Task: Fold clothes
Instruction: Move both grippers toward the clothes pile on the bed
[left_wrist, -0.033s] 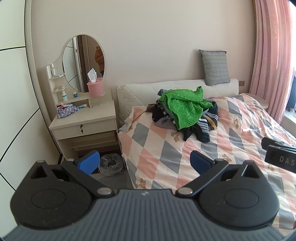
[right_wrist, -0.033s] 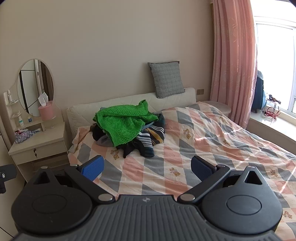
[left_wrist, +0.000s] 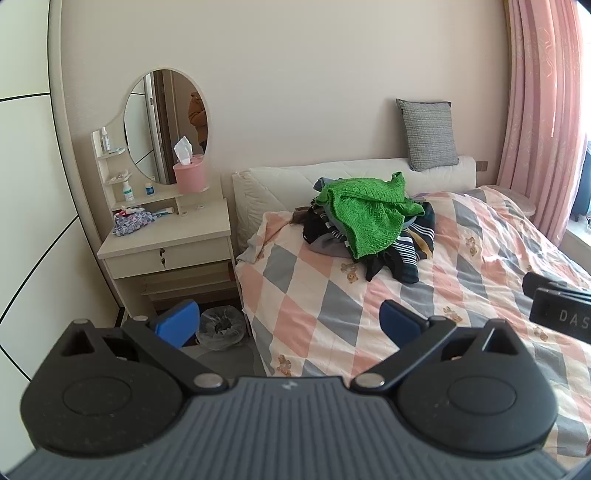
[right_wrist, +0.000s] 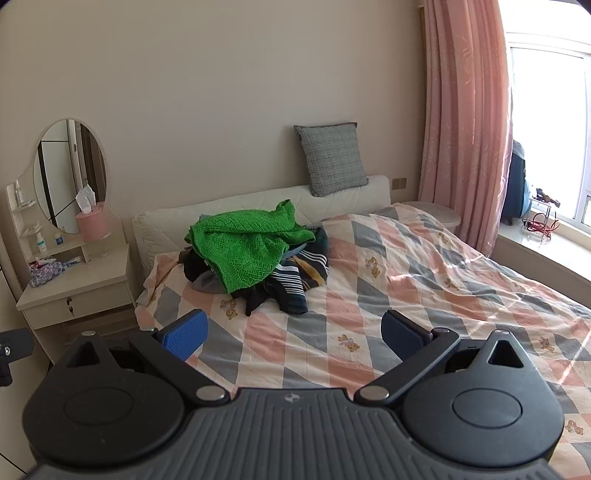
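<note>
A heap of clothes lies near the head of the bed, topped by a green knit sweater (left_wrist: 369, 214) (right_wrist: 247, 247). A dark striped garment (left_wrist: 410, 251) (right_wrist: 295, 280) spills out under it. The bed's pink, grey and white diamond quilt (left_wrist: 461, 266) (right_wrist: 424, 280) is bare in front of the heap. My left gripper (left_wrist: 288, 323) hangs open over the bed's left edge, well short of the heap, nothing between its blue pads (left_wrist: 177, 323). My right gripper (right_wrist: 293, 334) is open and empty above the quilt; its body shows at the left view's right edge (left_wrist: 557, 310).
A cream dressing table (left_wrist: 170, 236) with an oval mirror and a pink tissue box (left_wrist: 189, 177) stands left of the bed. A lined waste bin (left_wrist: 221, 326) sits on the floor between them. A grey cushion (right_wrist: 330, 158) leans on the headboard. Pink curtain (right_wrist: 465, 129) and window sill (right_wrist: 546, 251) flank the right.
</note>
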